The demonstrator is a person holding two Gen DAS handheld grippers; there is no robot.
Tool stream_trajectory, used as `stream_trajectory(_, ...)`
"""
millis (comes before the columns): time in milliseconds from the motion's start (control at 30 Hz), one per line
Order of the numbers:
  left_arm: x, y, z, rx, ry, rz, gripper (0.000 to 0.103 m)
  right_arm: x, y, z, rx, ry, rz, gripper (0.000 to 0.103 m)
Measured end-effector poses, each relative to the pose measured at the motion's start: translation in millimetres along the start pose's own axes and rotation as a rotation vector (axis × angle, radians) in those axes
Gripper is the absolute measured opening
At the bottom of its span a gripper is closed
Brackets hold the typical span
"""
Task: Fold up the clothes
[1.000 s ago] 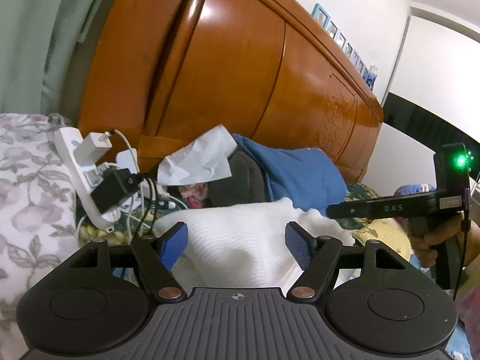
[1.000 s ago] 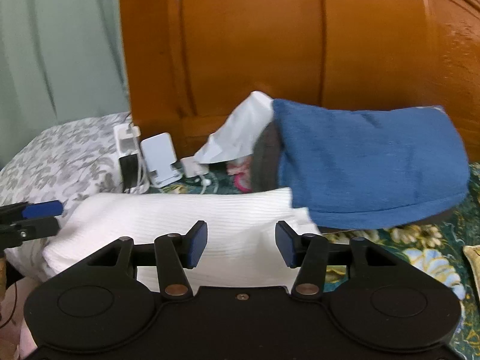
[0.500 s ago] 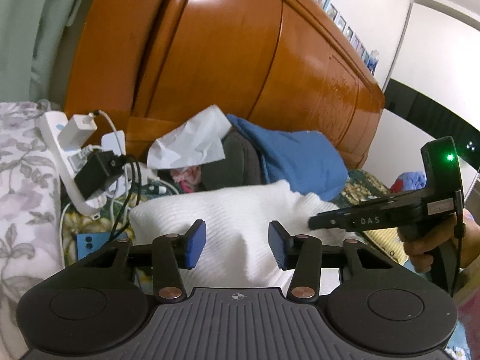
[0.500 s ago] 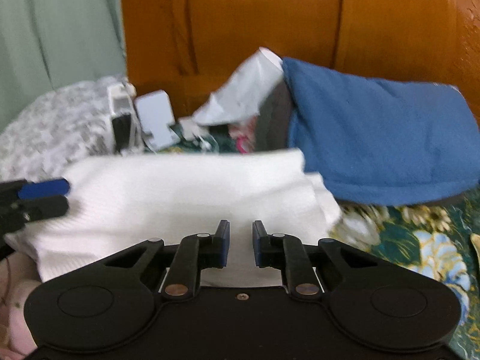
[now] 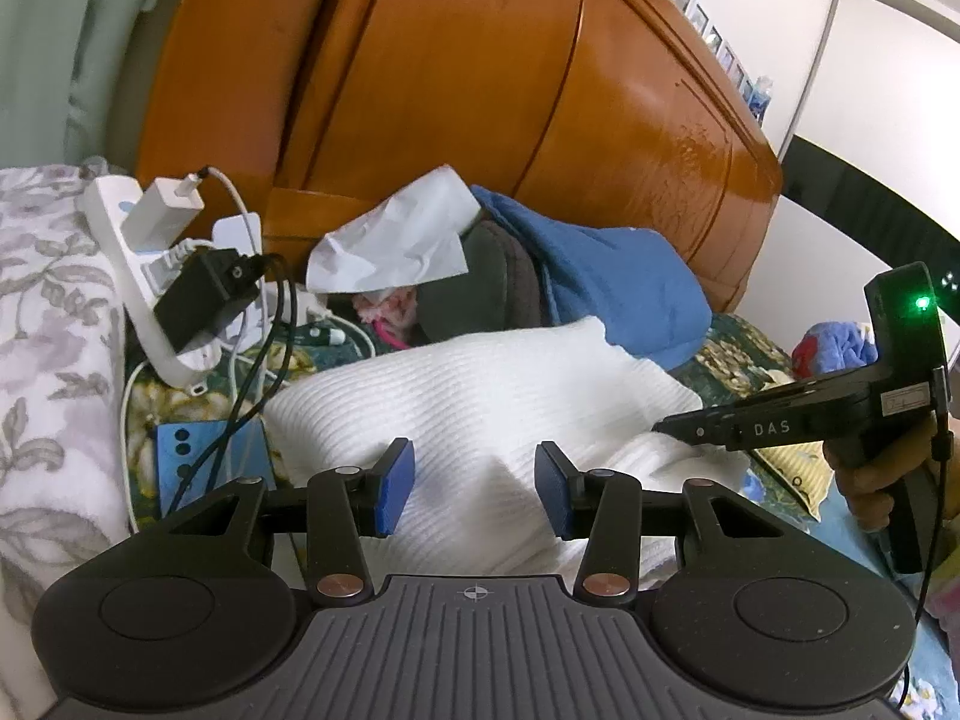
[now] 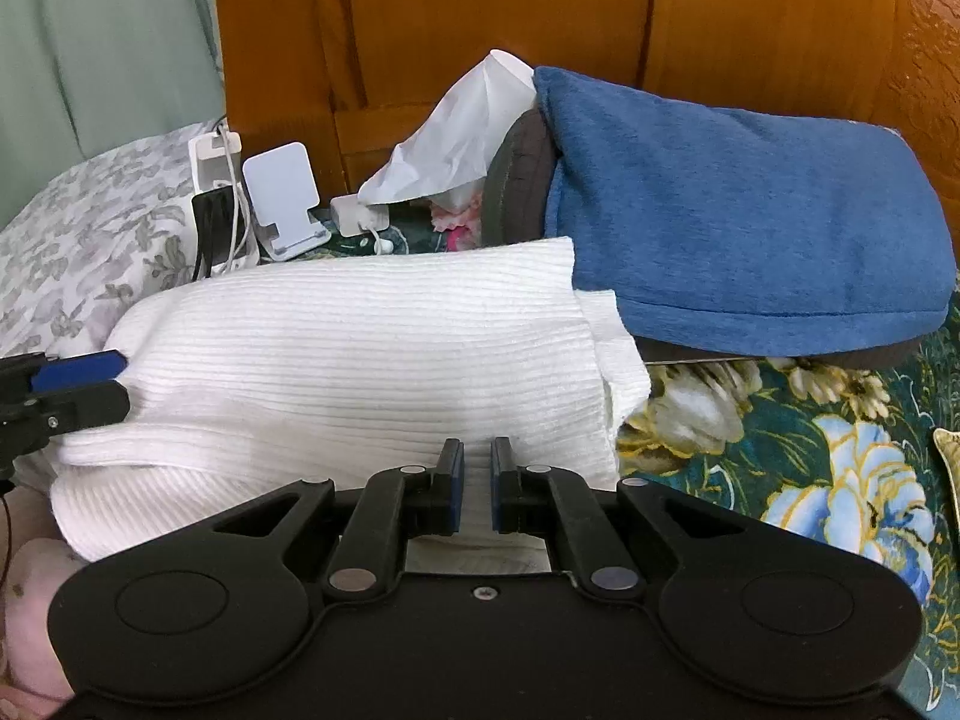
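Observation:
A white ribbed knit garment [image 5: 480,396] lies folded on the bed; it also shows in the right wrist view [image 6: 360,360]. My left gripper [image 5: 474,489] is open, its blue pads on either side of the garment's near edge. My right gripper [image 6: 477,489] has its jaws nearly together with white fabric in the narrow gap at the garment's near edge. The right gripper shows at the right of the left wrist view [image 5: 672,426], its tip at the garment. The left gripper's tip shows at the left of the right wrist view [image 6: 114,381], at the garment's left end.
A wooden headboard [image 5: 510,120] stands behind. A blue blanket [image 6: 750,228], a white tissue bag [image 6: 468,132], a power strip with chargers [image 5: 156,264], a blue phone [image 5: 210,462], a phone stand [image 6: 282,204] and a floral pillow [image 5: 48,330] crowd the far side.
My right gripper has closed from wide open to nearly shut on the garment's edge. My left gripper narrowed from wide open. The left view shifted slightly.

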State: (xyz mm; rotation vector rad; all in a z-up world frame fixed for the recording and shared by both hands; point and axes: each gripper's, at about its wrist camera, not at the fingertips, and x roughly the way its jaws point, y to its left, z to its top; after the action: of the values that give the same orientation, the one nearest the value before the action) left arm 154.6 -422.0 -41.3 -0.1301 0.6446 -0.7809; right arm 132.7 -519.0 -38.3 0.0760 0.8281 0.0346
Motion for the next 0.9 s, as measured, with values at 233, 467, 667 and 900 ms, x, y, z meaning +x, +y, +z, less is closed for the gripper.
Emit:
stream_trajectory(233, 3.7, 2.9, -2.8, -0.01, 0.019, 0.003, 0.041, 1.5, -2.3, -1.1, 0.008, 0.003, 0.01, 0.006)
stream_trajectory(467, 5.1, 3.9, -3.9, -0.001, 0.031, -0.001, 0.04, 2.3, -2.9, -0.8, 0.015, 0.007, 0.012, 0.006)
stream_trajectory(667, -2.4, 9.5, 1.9, -0.041, 0.018, -0.033, 0.04, -1.1, 0.3, 0.2, 0.007, -0.004, 0.001, 0.006)
stream_trajectory(900, -22.6, 16.5, 13.4, -0.06, -0.014, -0.037, 0.043, -20.7, 8.4, 2.0, 0.0, -0.056, 0.007, 0.008)
